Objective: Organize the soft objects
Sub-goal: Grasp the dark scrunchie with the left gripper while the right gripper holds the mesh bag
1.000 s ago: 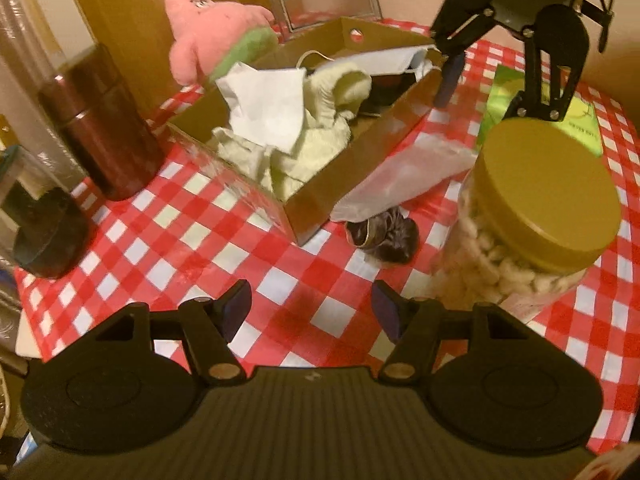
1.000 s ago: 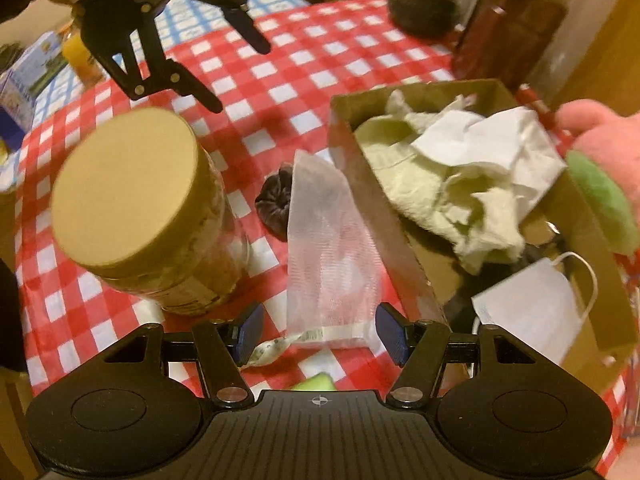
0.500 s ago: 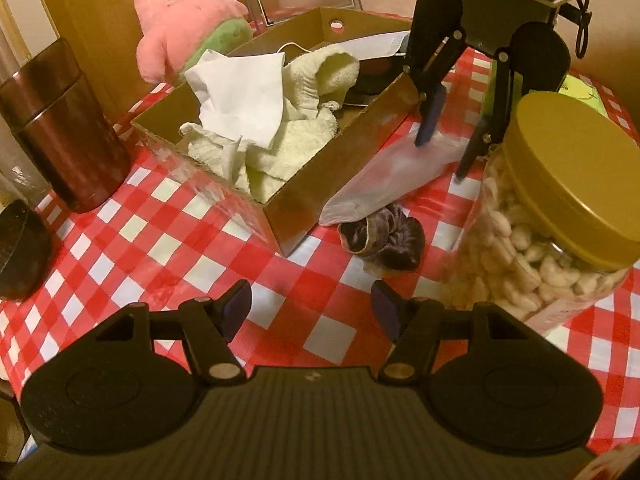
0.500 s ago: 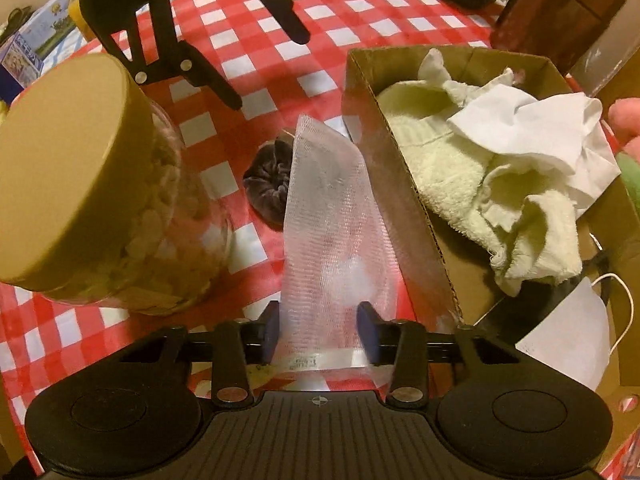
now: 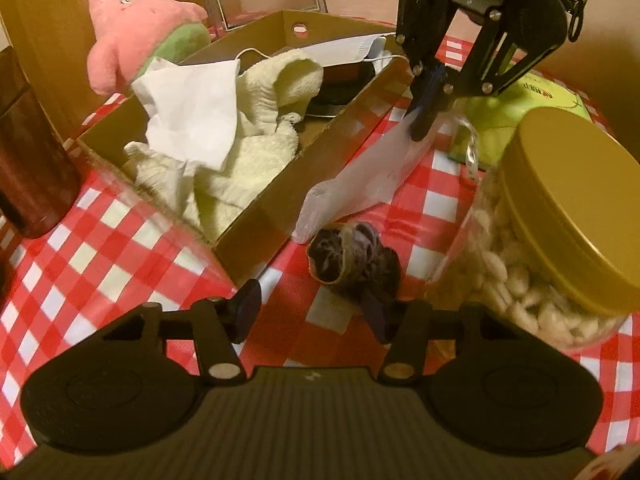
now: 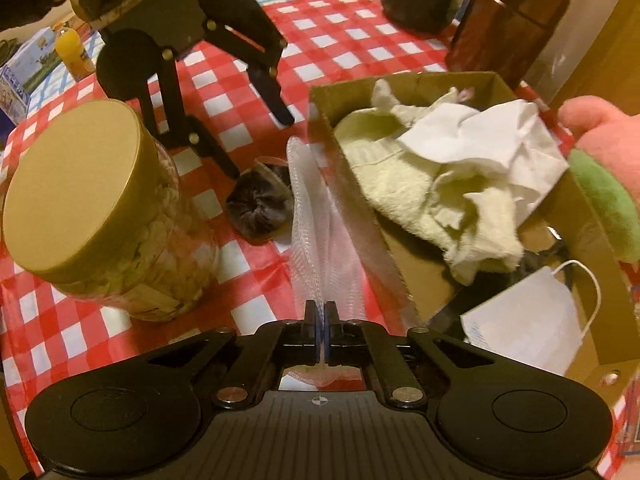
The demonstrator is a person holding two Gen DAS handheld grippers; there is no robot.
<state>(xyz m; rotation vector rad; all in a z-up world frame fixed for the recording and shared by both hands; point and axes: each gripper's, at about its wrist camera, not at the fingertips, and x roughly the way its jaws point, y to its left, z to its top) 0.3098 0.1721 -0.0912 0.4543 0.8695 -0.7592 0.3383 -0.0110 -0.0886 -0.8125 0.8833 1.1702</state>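
The right hand-held black two-finger gripper (image 6: 321, 322) is pinching the near end of a white translucent mesh pouch (image 6: 320, 236), its jaws pressed flat together on the netting, and the pouch is stretching away from the pads along the outer wall of an open brown cardboard box (image 6: 360, 216), its far end resting on the red-and-white checked tablecloth (image 6: 340, 36). In the left wrist view the same right gripper (image 5: 426, 110) is showing from the front, its blue-padded tips clamped on the raised end of the pouch (image 5: 360, 184). The left hand-held black two-finger gripper (image 5: 312, 312) is pointing steeply down at a dark brown crumpled fabric scrunchie (image 5: 352, 260) lying on the cloth just beside the box corner and touching the low end of the pouch; its jaws are closing, standing about half apart, with the scrunchie just ahead of the tips and its near edge against the right finger, not yet squeezed. Inside the box, a pale cream terry towel (image 5: 256, 152) is lying bunched with a white crumpled paper tissue (image 5: 188, 116) on top, and a white face mask with ear loops (image 6: 528, 328) is lying at the other end. A pink starfish plush toy with green shorts (image 5: 136, 28) is leaning against the box's far side. A clear jar of pale nuts with a gold lid (image 5: 560, 224) is standing near the scrunchie.
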